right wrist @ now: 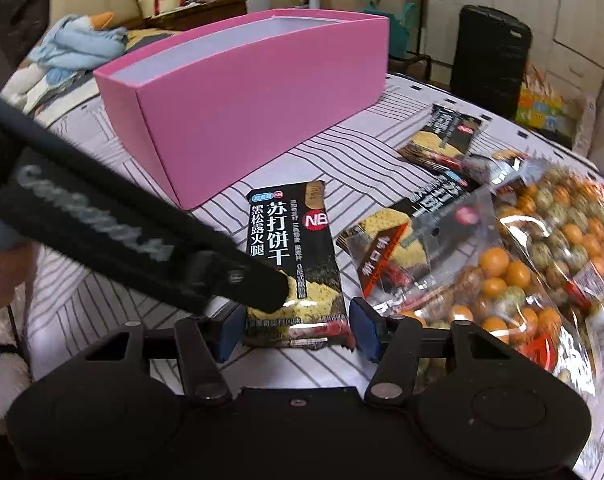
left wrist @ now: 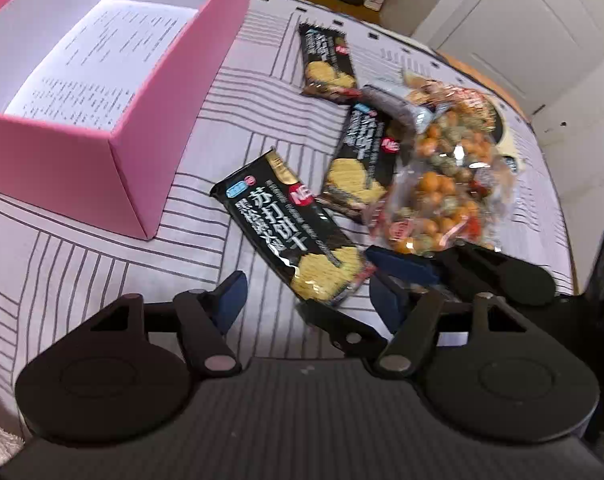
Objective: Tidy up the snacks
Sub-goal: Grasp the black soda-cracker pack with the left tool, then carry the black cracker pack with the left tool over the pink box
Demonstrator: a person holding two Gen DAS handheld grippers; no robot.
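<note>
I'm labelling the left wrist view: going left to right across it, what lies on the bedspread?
Pink box → nearest cracker pack → clear bag of coated nuts. The other two cracker packs overlap these in the order, so I leave them out.

left tool [left wrist: 305, 300]: fingers spread wide | right tool [right wrist: 298, 330]: fingers apart, low

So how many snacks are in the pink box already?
None yet: the pink box shows only its white printed bottom. The right tool has its jaws open around the nearest cracker pack, not yet gripped. Two more cracker packs and the bag of coated nuts wait on the striped cloth.
</note>
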